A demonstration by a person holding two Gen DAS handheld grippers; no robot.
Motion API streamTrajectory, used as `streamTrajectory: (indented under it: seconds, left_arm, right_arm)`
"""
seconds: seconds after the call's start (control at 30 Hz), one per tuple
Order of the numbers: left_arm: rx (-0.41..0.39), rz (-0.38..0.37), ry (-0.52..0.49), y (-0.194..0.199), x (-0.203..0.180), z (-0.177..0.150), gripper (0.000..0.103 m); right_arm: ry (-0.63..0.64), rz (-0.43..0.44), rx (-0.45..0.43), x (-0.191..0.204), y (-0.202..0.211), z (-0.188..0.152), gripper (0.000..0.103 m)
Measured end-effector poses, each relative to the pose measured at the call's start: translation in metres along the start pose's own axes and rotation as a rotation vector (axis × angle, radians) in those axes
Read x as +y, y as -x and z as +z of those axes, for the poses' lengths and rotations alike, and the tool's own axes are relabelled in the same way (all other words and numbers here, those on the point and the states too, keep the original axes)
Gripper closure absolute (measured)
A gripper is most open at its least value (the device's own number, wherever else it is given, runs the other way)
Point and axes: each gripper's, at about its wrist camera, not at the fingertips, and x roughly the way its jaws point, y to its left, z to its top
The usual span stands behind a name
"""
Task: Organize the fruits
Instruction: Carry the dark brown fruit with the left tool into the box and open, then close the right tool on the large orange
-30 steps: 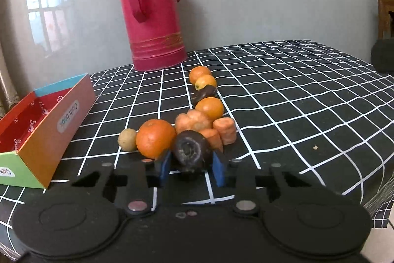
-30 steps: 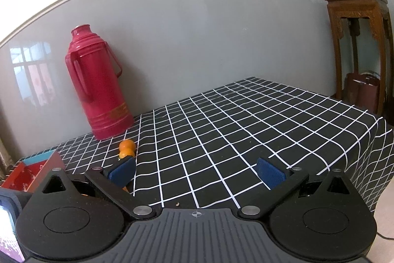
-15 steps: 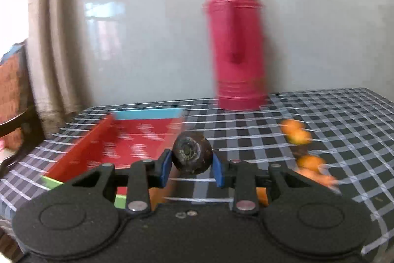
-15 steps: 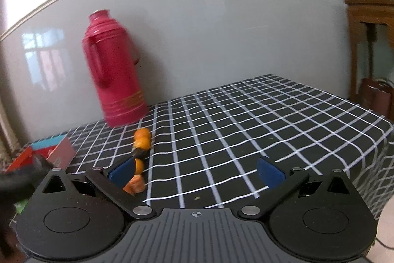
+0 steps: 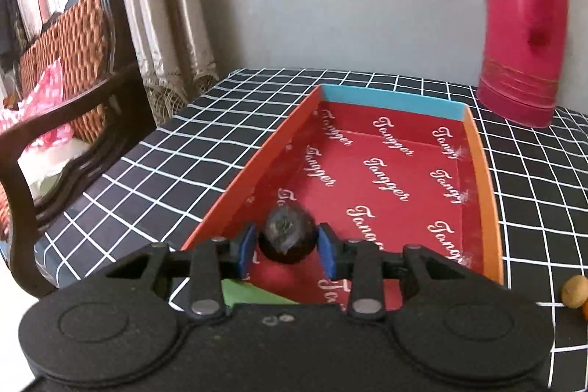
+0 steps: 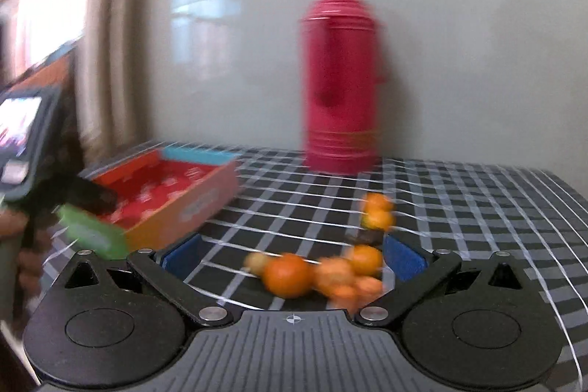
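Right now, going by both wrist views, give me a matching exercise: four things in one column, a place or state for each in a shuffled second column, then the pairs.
Things:
1. dark fruit
2. thermos
3. box
4. right gripper

Places or states:
A. open, nothing between its fingers
B. upright on the cloth by the wall
C. between the left gripper's opening fingers, over the box
D. red inside, blue far wall

Pairs: 1-C, 2-B, 3-D, 4-A
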Motion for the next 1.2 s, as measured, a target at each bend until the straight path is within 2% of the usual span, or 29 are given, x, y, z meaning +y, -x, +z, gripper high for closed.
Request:
streamTrajectory:
  seconds: [0.13,0.27,0.33,0.4,0.43,0.47,0.63,0.73,0.93,1.0,1.07,1.2]
  left_arm:
    - [0.009,-0.025,0.021,0.002,0.005,0.002,0.066]
    - [-0.034,-0.059,0.061,0.012,0.013,0.003,0.038]
    - [-0.08,-0.053,0.07,0.022,0.017,0.003,0.034]
    - [-0.135,-0.028,0.072,0.032,0.019,0.003,0.028]
    - [-0.163,-0.019,0.08,0.037,0.021,0.002,0.028]
    - [-0.185,-0.01,0.083,0.04,0.022,0.002,0.027]
    - [-0.242,0.01,0.063,0.049,0.021,0.001,0.025]
    - [-0.236,0.008,0.067,0.047,0.022,0.002,0.024]
    - [-0.201,0.011,0.127,0.042,0.031,0.004,0.022]
    - [-0.197,0.02,0.147,0.043,0.035,0.004,0.021]
    - [-0.193,0.031,0.159,0.043,0.037,0.004,0.02]
    - [-0.181,0.038,0.175,0.042,0.041,0.004,0.02]
  right_arm:
    - [0.135,0.091,0.064,0.01,-0.032,0.001,0.0]
    - [0.196,0.144,0.126,0.005,-0.057,-0.003,0.0]
    - [0.218,0.151,0.135,0.003,-0.062,-0.005,0.001]
    - [0.242,0.162,0.141,0.002,-0.069,-0.006,0.021]
    - [0.239,0.172,0.157,-0.002,-0.071,-0.005,0.042]
    - [0.229,0.182,0.183,-0.006,-0.077,-0.005,0.05]
    - [0.264,0.163,0.189,-0.004,-0.081,-0.007,0.05]
    - [0.33,0.122,0.204,0.001,-0.083,-0.014,0.05]
    - [0.323,0.121,0.2,-0.002,-0.081,-0.019,0.05]
    - [0.342,0.109,0.198,0.0,-0.081,-0.02,0.054]
    - [0.358,0.084,0.192,0.001,-0.08,-0.021,0.062]
    - [0.36,0.082,0.19,0.001,-0.079,-0.022,0.063]
